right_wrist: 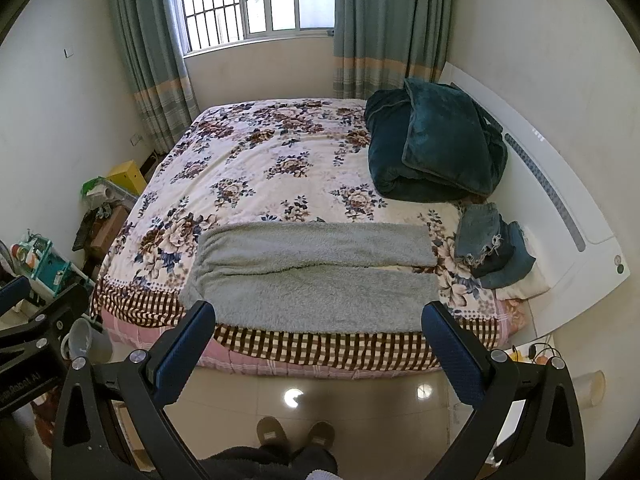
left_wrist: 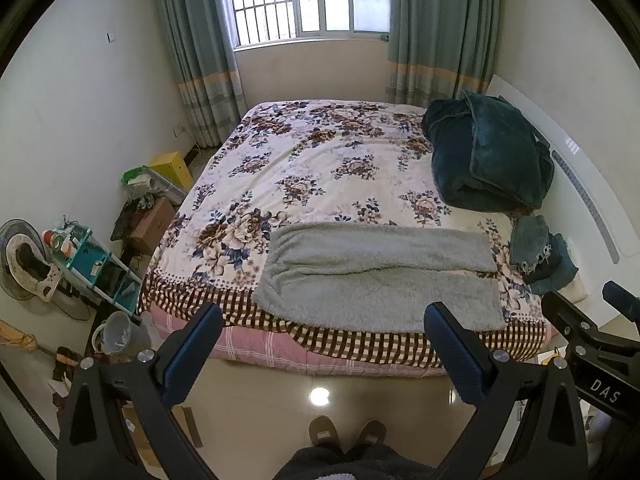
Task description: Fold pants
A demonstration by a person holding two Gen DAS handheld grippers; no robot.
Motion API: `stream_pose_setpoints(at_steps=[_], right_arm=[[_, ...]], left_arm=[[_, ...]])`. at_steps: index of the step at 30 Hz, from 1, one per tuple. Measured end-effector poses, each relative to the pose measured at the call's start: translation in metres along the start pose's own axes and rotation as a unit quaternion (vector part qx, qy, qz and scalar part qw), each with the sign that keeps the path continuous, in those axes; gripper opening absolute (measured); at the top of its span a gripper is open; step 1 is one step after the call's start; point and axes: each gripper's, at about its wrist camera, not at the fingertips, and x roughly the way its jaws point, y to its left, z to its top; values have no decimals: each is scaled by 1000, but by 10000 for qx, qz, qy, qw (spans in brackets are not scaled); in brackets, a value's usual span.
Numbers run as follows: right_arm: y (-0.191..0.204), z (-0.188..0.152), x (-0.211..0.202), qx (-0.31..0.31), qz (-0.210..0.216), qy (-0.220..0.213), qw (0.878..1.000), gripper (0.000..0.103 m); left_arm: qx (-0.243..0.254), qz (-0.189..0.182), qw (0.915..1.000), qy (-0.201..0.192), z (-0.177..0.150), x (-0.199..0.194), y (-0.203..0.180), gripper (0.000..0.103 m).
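Note:
Grey fleece pants [left_wrist: 376, 276] lie flat on the near part of the bed, waist to the left, both legs running to the right side by side. They also show in the right wrist view [right_wrist: 316, 276]. My left gripper [left_wrist: 324, 320] is open and empty, held back from the bed's near edge above the floor. My right gripper [right_wrist: 320, 318] is open and empty too, at about the same distance. The right gripper's body shows at the right edge of the left wrist view [left_wrist: 592, 344].
The bed has a floral cover [left_wrist: 304, 160]. A dark teal blanket [left_wrist: 488, 156] is piled at its far right. A stack of folded jeans [left_wrist: 540, 252] sits right of the pants. Clutter, a fan [left_wrist: 24, 260] and a bucket [left_wrist: 116, 332] stand left of the bed.

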Motion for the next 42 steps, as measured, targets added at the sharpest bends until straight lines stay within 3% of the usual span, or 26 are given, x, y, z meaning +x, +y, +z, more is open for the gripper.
stream_pose_setpoints(at_steps=[42], right_arm=[[6,4,-9,-22,32,-39,10000,103]], left_arm=[[-6,15,9999,-121,2,-12,2,103]])
